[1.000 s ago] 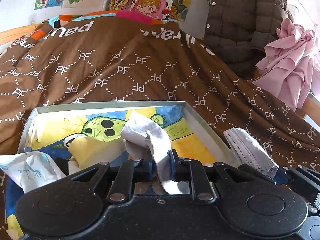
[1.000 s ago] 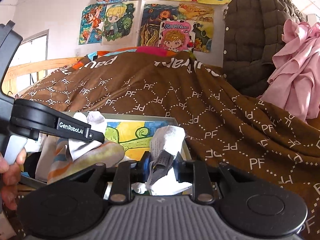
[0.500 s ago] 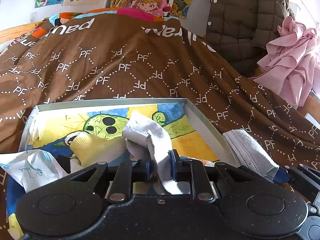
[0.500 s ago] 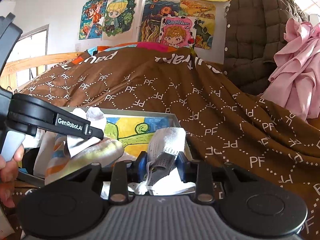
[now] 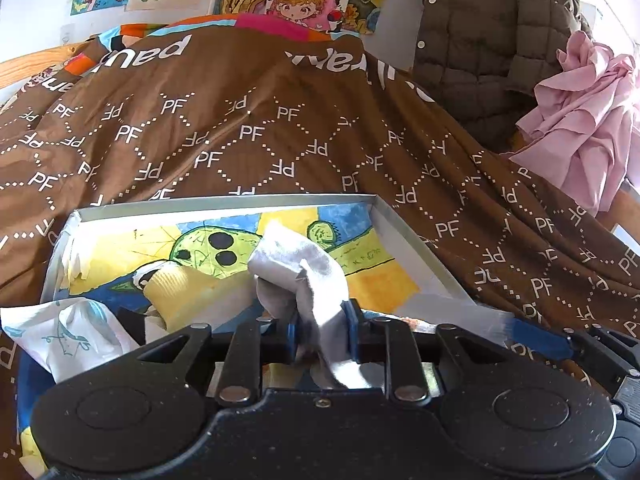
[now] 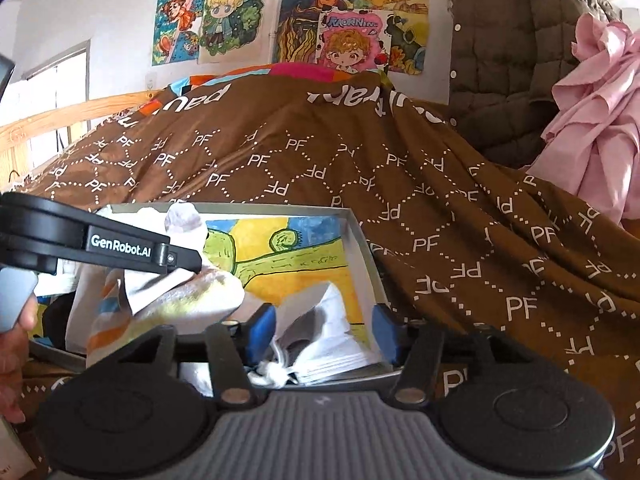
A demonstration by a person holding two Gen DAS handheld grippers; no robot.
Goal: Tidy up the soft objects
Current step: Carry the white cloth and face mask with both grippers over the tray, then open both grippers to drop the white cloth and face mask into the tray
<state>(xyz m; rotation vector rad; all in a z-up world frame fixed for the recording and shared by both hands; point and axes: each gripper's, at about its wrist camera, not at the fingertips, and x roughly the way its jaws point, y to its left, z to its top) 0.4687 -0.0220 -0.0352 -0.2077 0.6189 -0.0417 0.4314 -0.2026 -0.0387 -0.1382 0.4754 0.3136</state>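
A shallow box (image 5: 224, 202) lined with a yellow, green and blue drawing lies on the brown blanket. My left gripper (image 5: 322, 326) hangs over its near edge. Its jaws are opening, and a grey-white sock (image 5: 304, 264) still fills the gap and touches both blue pads. A pale yellow sock (image 5: 180, 284) lies to the left of it. My right gripper (image 6: 322, 332) is at the box's near right corner (image 6: 360, 248). Its jaws are opening wide. A white face mask (image 6: 328, 336) lies loose between them, clear of both pads. The left gripper's arm (image 6: 120, 244) shows at the left.
The brown PF-patterned blanket (image 5: 280, 128) rises behind the box. A quilted jacket (image 6: 520, 60) and a pink garment (image 6: 592, 120) hang at the right. A striped sock (image 6: 160, 308) and printed white fabric (image 5: 60, 332) lie at the box's left. A person's hand (image 6: 12, 340) is at the left edge.
The right jaws have opened and let go of the face mask, which now rests in the box. The left jaws have widened slightly around the sock.
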